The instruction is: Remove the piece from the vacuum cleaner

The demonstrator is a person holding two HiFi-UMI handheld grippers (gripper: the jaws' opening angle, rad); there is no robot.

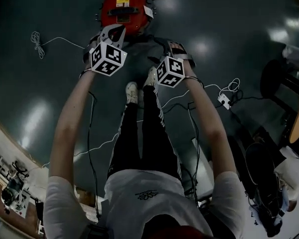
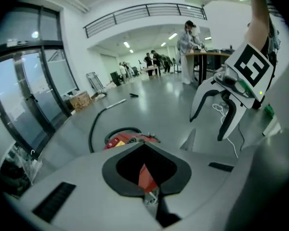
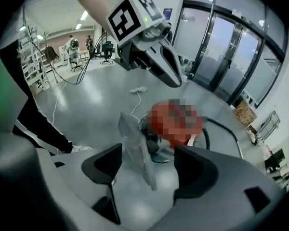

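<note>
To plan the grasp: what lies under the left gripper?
The red vacuum cleaner, on the floor. The left gripper covers its near edge, so that part cannot be seen.

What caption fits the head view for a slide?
Person standing, left gripper and right gripper held out toward a red vacuum cleaner on the floor.

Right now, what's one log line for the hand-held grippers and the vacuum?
left hand-held gripper: shut, empty | right hand-held gripper: open, grey piece between jaws, ungripped | vacuum cleaner: red, on floor
</note>
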